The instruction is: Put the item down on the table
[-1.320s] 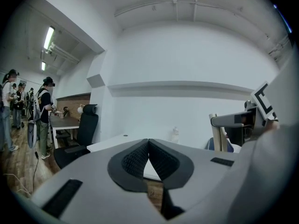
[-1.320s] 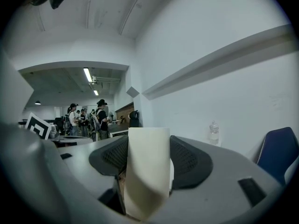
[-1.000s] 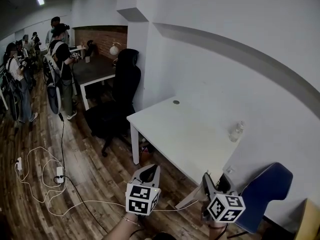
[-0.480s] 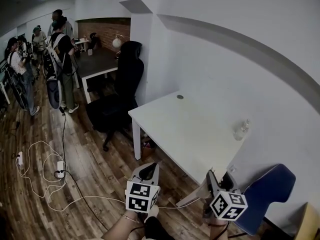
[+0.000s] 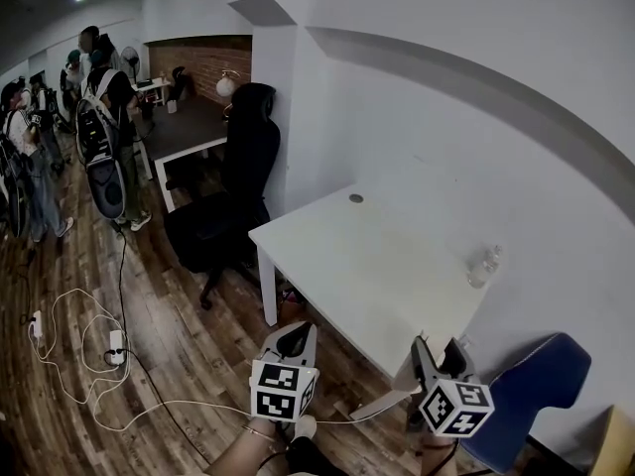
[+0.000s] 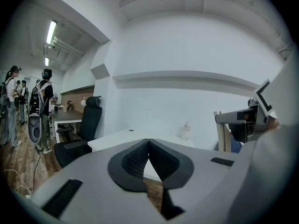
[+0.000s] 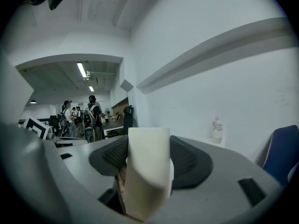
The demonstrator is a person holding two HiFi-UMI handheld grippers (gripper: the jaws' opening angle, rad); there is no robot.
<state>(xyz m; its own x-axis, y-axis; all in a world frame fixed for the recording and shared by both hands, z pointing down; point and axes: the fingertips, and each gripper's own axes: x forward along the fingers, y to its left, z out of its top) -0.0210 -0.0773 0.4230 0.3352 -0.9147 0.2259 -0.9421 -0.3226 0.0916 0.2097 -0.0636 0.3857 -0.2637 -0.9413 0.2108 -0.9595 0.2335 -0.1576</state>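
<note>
White desk [image 5: 347,256] fills the head view, the left hand-held gripper [image 5: 295,337] and right hand-held gripper [image 5: 435,357] low at its near edge. Left gripper view: jaws pressed together, empty. Right gripper view: jaws clamp a cream item [image 7: 148,164] (not set on the desk).

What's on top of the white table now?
A clear plastic bottle stands by the wall; a small dark round spot lies near the far edge. The right gripper covers the near corner of the white table.
</note>
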